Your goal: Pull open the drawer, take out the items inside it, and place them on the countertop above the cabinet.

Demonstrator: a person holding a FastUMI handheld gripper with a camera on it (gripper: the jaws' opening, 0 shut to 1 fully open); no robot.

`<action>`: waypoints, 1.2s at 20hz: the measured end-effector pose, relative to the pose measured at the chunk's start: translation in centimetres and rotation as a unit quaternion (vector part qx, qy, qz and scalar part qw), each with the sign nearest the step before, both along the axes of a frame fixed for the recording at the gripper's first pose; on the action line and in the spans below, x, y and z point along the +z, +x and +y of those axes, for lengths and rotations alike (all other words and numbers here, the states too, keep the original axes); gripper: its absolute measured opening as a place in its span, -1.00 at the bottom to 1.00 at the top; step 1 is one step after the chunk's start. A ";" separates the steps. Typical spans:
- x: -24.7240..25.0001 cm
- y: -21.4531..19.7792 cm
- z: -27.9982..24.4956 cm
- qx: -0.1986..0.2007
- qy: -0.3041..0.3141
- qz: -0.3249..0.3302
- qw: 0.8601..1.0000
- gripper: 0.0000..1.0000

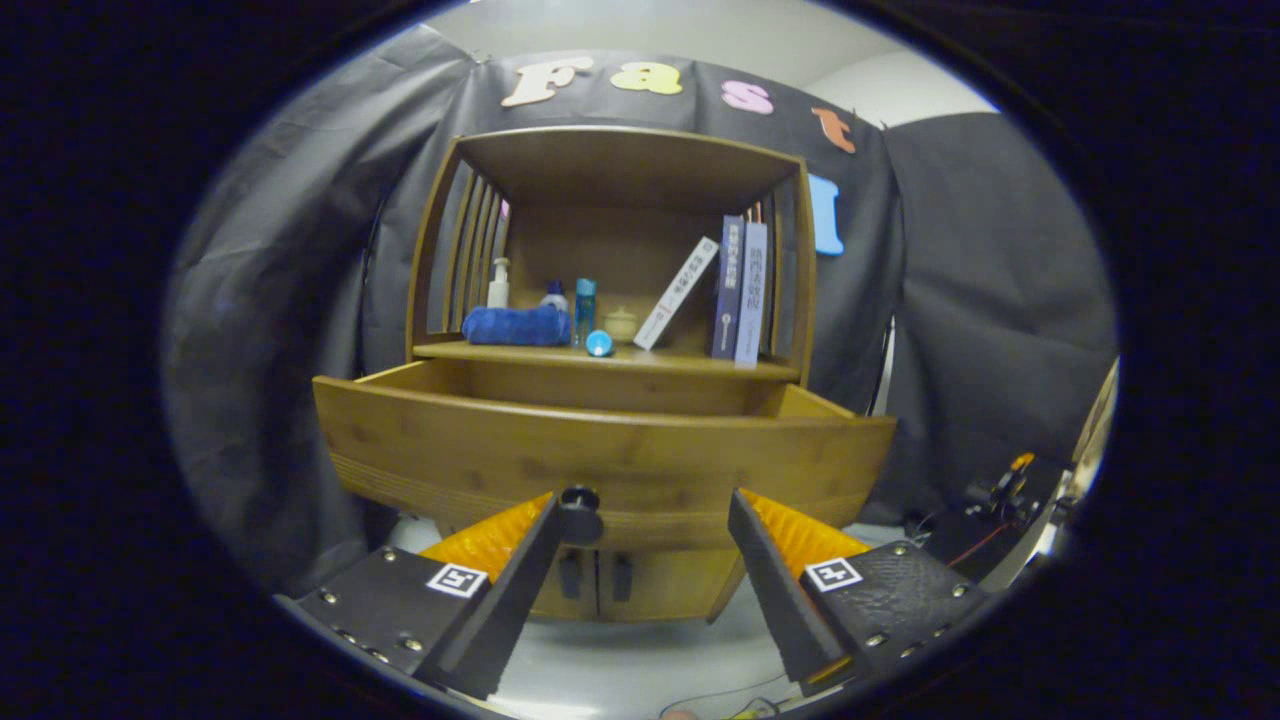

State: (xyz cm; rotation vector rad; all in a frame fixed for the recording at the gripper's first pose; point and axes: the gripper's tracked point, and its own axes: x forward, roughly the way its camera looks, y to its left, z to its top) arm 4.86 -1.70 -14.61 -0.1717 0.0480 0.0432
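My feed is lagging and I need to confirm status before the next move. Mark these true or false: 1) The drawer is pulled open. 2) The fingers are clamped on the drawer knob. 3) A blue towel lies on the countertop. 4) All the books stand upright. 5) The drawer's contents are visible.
1) True: the drawer sticks out from the cabinet.
2) False: the gripper is open; the knob sits beside the left finger, and the right finger is well apart from it.
3) True: the blue towel lies on the countertop, in front of the bottles.
4) False: the white book leans against the upright books.
5) False: the drawer's front panel hides its inside.
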 end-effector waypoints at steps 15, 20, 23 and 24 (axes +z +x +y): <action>-1.1 1.6 2.1 0.026 0.017 0.013 0.999 1.00; -2.7 5.5 3.4 0.024 0.032 0.037 0.999 1.00; -3.8 7.1 4.5 0.027 0.041 0.056 0.997 1.00; -4.2 7.3 4.7 0.022 0.045 0.062 0.997 1.00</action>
